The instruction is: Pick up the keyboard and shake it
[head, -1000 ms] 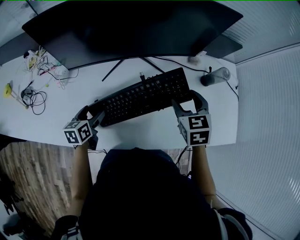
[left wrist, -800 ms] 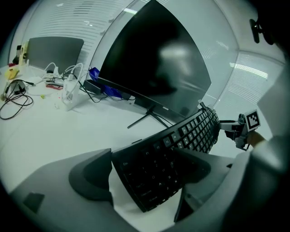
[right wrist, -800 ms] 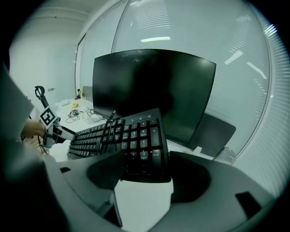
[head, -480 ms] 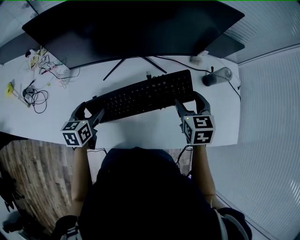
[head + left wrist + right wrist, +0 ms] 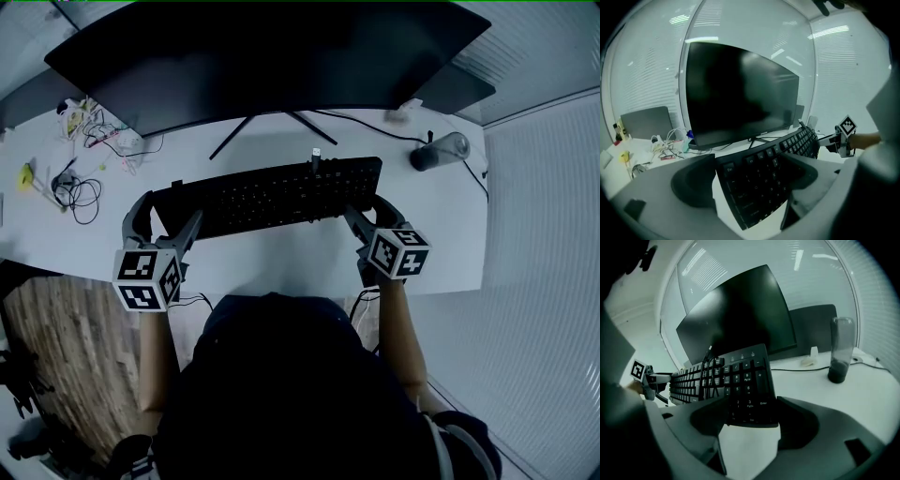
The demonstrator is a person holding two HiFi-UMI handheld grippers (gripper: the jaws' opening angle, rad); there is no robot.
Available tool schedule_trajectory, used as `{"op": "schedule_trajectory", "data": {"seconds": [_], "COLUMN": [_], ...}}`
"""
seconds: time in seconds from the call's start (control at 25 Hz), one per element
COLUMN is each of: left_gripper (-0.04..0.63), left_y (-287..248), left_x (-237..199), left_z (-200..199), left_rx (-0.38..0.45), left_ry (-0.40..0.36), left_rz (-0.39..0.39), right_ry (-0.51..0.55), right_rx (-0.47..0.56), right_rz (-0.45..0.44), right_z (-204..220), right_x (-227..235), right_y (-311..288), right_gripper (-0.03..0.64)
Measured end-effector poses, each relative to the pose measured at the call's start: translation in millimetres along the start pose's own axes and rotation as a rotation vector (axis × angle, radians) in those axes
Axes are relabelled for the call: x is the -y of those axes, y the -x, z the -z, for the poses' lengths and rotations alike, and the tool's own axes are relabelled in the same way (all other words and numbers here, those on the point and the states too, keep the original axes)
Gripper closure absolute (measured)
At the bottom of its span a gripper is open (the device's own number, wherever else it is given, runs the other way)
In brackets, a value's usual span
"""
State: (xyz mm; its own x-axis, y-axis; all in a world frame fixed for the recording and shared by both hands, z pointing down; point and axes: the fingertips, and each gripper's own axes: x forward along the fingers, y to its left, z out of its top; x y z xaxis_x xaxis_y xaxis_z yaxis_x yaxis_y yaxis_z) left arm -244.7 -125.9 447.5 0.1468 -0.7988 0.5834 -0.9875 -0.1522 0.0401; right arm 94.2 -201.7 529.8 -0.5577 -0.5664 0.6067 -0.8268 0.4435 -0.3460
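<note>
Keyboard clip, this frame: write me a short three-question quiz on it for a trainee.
1. True or false: the left gripper has nothing between its jaws.
2. Which part of the keyboard sits between the right gripper's jaws? A the Esc end; B the number-pad end; C the middle.
3. What tall thing stands on the desk, right of the monitor?
Key: 1 false, the keyboard's Esc end is there; 2 B; 3 a tumbler.
</note>
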Motion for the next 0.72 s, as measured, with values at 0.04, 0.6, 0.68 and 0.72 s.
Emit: {"op": "schedule_trajectory", "data": {"seconds": [0.04,0.6,0.68,0.72], "left_gripper": [0.186,0.186,0.186,0.186], "left_y": [2.9,25.2,23.9,22.2], "left_x": [1.4,24.7,24.0,23.3], "left_z": [-5.1,-44.4,-42.4,-40.2], "left_rx": [0.004,0.016,0.013,0.012], "left_ry": [-0.02,-0.245,-0.234,-0.222], "left_rz": [-0.007,-0.097,-0.095,-0.091], "right_ry": [-0.028,-0.259,-0.246,-0.235], "right_rx": [-0.001,-0.051,-0.055,-0.057], "right_rz": [-0.021,-0.213,-0.203,-0.193], "right_z": [5.4,67.2,64.1,61.9], "right_x": [0.6,-8.9,-7.5,-5.8], "right_y": [-4.4,-39.3,-35.7,-33.1], "right_gripper": [0.304,0.304,0.304,0.304]}}
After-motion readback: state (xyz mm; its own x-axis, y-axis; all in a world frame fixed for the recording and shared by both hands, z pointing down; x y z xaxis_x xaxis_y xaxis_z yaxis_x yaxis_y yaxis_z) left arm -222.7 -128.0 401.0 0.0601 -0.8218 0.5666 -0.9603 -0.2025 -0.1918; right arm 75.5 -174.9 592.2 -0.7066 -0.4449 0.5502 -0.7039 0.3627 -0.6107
